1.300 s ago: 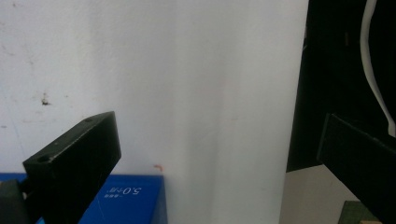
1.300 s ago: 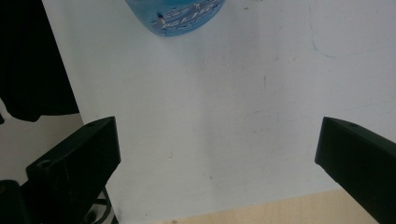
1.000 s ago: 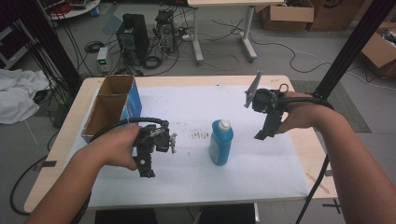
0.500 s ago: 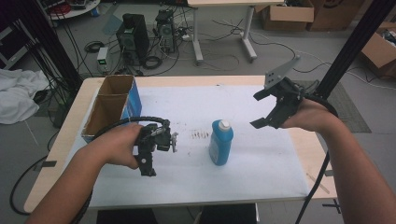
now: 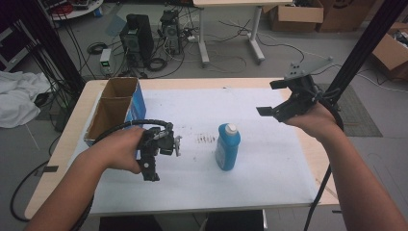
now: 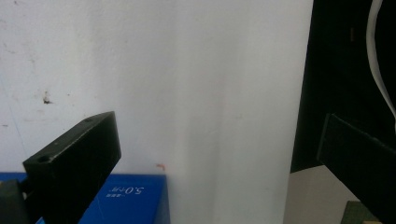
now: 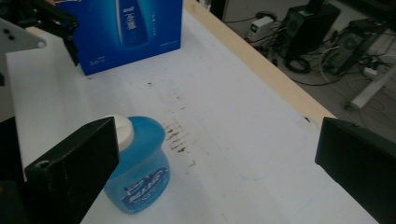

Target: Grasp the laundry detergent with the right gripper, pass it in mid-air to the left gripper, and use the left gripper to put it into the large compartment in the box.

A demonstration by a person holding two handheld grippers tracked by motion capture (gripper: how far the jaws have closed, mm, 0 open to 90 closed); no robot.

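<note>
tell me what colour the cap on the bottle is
White, on a blue bottle; the cap shows best in the right gripper view.

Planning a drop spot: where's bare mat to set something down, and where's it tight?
Free: the near strip of the white mat in front of the blue bottle, and the far stretch between the open box and the right gripper. Tight: the left side, where the left gripper sits beside the box.

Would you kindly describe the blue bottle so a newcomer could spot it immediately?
Look at the white mat covering the wooden table. Near its middle, right of some dark smudges, stands the blue bottle. Unlike the open blue carton at the left, it is small, rounded and white-capped.
</note>
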